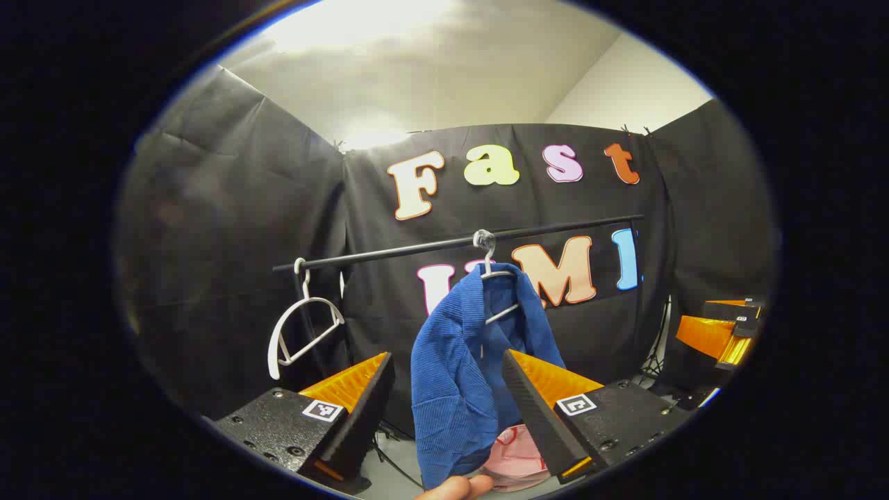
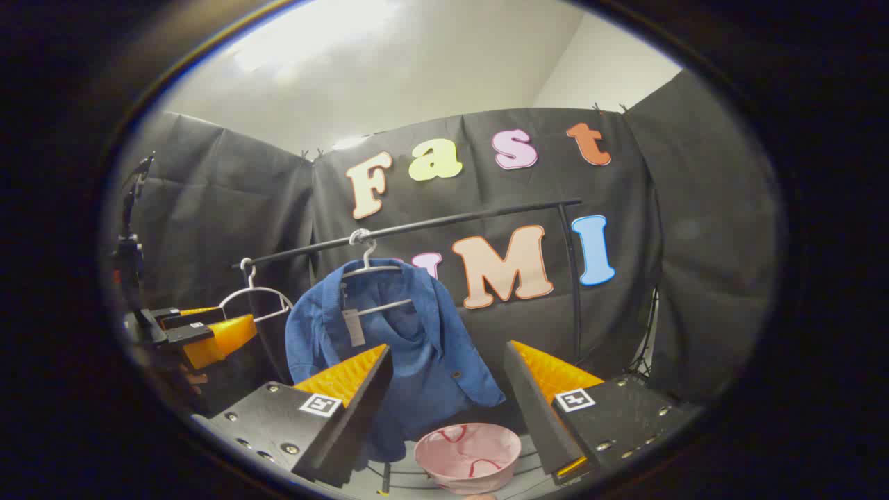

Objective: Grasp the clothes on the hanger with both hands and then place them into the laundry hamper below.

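Both tools (image 1: 444, 389) (image 2: 448, 389) gape short of hanging blue shirt (image 2: 410, 347)

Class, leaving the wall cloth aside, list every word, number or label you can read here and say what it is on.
Tag on the blue jacket: too small to read.
Square markers on the left gripper and right gripper: coded patterns, no words.
No text here is readable.

Open air between both grippers and the blue shirt (image 2: 410, 347); nothing blocks the approach. Rail (image 2: 417, 226) crosses above it, with an upright post (image 2: 571, 278) on the right. Empty white hanger (image 2: 253, 295) hangs just left of the shirt. Pink hamper (image 2: 469, 455) sits open below it.
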